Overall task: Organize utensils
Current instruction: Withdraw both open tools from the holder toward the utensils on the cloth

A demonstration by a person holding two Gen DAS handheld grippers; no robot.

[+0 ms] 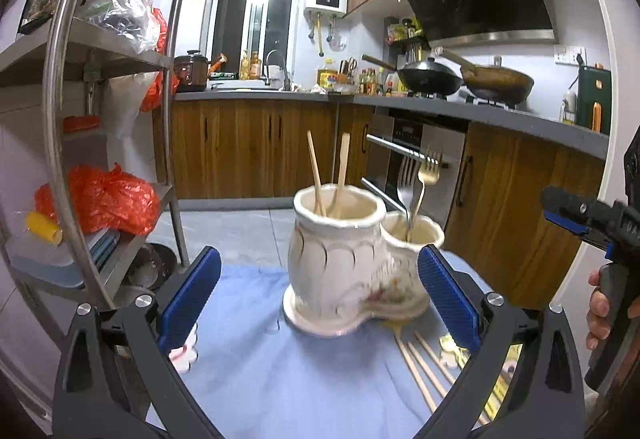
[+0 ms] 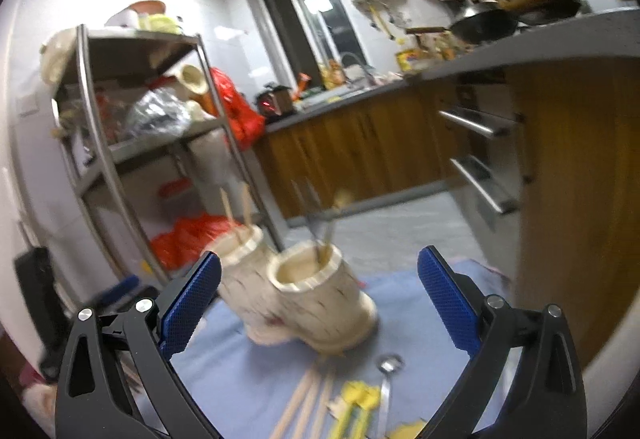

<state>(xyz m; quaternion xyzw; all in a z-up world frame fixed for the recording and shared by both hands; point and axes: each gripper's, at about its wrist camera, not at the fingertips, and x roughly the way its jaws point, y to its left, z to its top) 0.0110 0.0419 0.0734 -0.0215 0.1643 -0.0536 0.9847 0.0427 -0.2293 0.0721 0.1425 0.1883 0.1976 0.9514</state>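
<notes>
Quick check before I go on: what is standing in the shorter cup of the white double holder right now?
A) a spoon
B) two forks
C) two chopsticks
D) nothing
B: in the left wrist view two forks stand tines-up in the shorter cup of the holder, while the chopsticks are in the taller cup.

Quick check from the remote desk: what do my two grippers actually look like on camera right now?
Both match: the left gripper and right gripper have black skeletal arms with teardrop cut-outs and silver round bolts at the joints. The jaws carry bright blue pads with a fine knurled grid texture. No cables show. In the left wrist view the right gripper's black body has blue trim and a dark handle in a bare hand.
</notes>
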